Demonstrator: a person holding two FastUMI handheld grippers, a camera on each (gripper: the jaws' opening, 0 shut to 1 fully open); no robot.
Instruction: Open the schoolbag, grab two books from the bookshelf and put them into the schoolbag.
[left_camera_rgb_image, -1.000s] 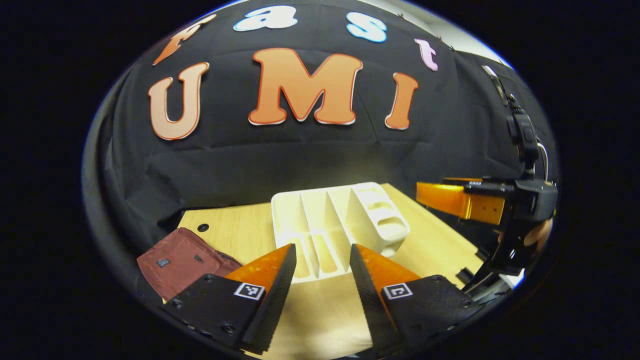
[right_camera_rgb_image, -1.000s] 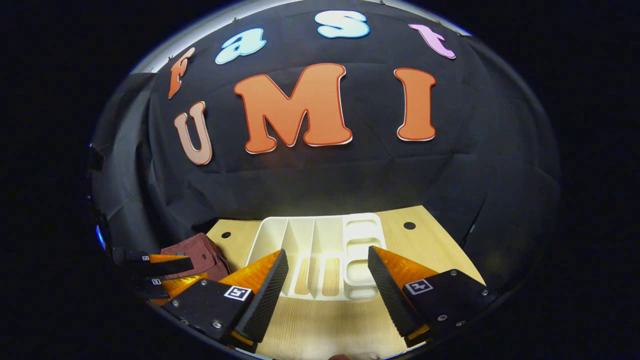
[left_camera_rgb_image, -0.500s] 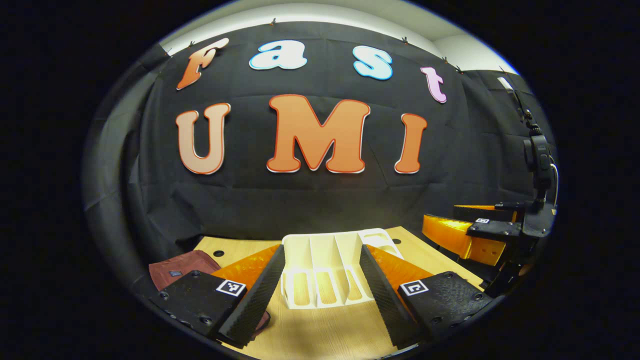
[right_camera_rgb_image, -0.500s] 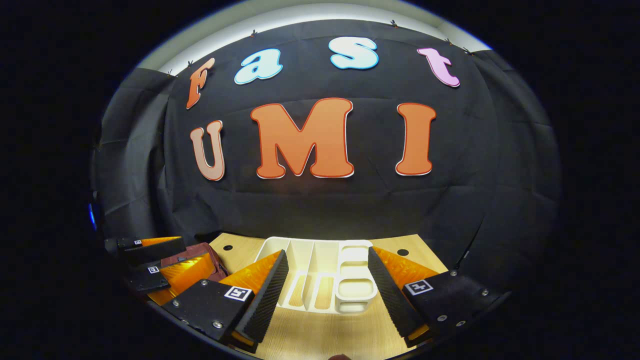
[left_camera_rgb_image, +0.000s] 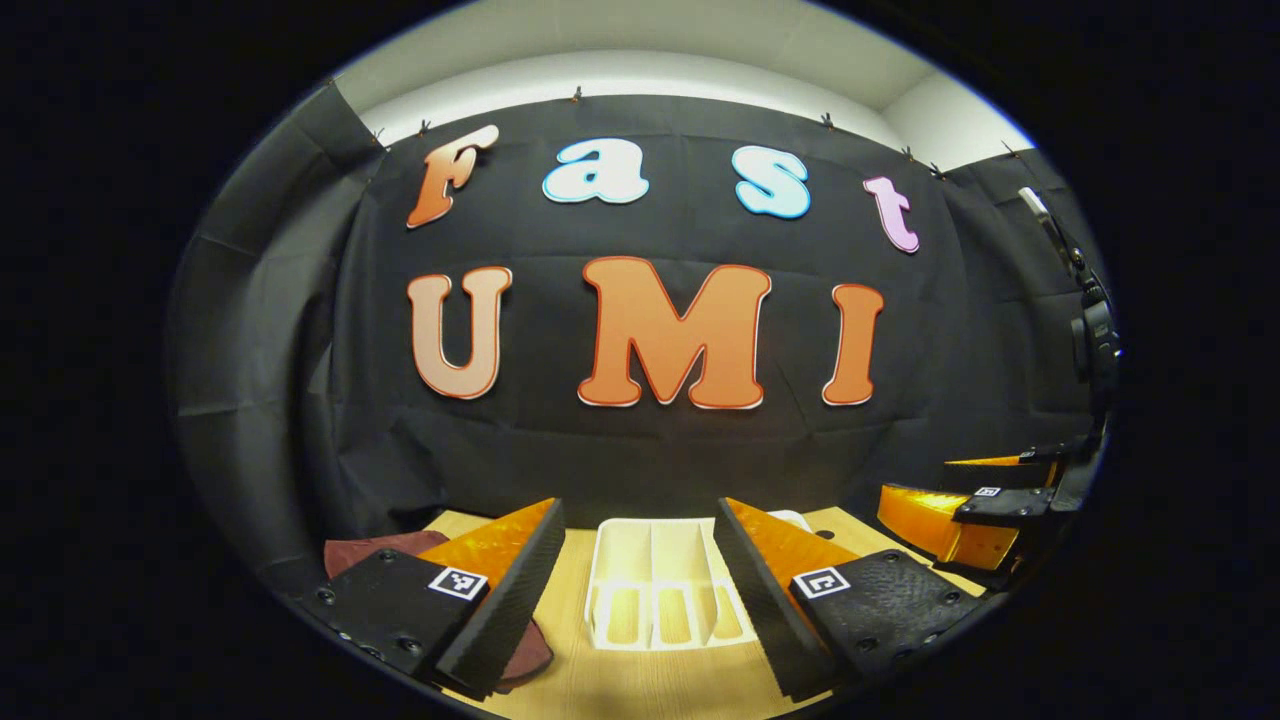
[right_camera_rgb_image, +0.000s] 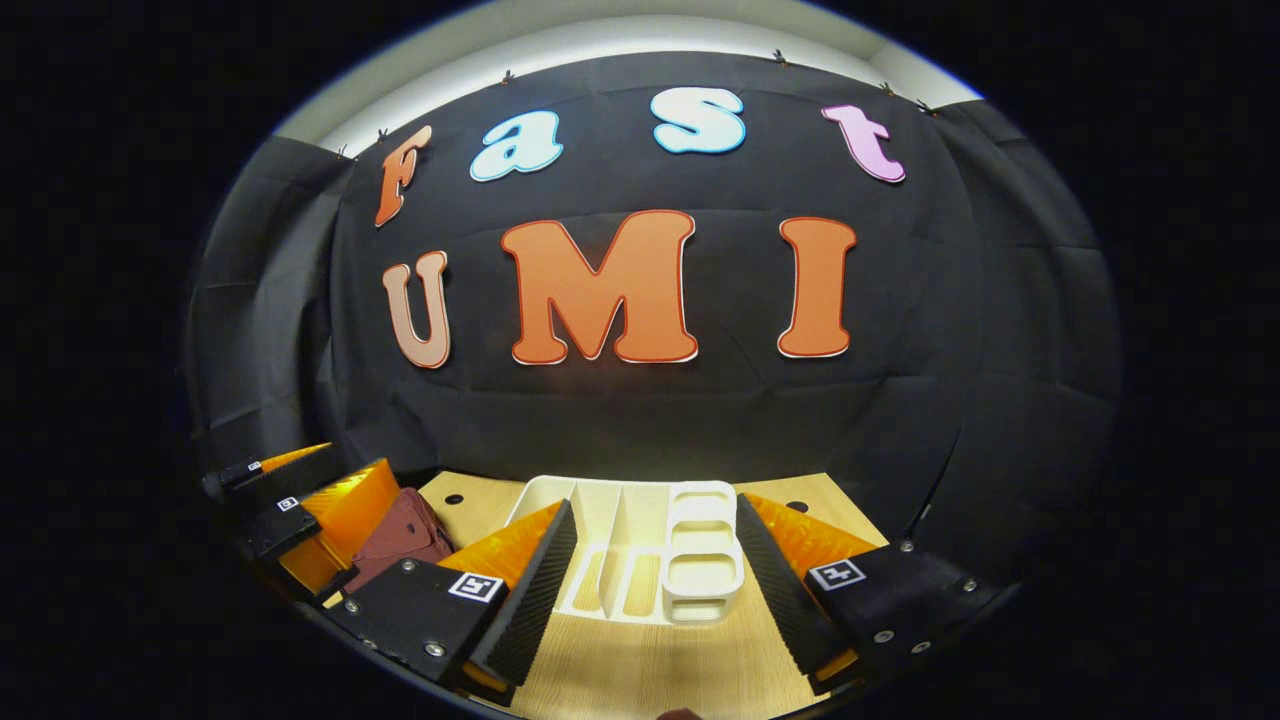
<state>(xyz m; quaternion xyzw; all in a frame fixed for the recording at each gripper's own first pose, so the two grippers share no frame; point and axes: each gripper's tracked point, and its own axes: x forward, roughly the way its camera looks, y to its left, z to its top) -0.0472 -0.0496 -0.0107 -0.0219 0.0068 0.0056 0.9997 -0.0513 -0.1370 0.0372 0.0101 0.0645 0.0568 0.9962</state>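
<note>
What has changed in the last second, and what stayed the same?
Both views tilted upward, so the white bookshelf and maroon schoolbag sank lower. Nothing was grasped or released. Left gripper and right gripper stay open; the shelf slots remain empty.

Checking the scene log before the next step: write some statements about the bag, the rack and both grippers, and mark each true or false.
1. The left gripper has its jaws open with nothing between them. True.
2. Books stand in the white rack. False: its slots show no books.
3. The dark red schoolbag lies on the wooden table, left of the rack in the right gripper view. True.
4. The right gripper is clamped on the schoolbag. False: its jaws are open, holding nothing.
</note>
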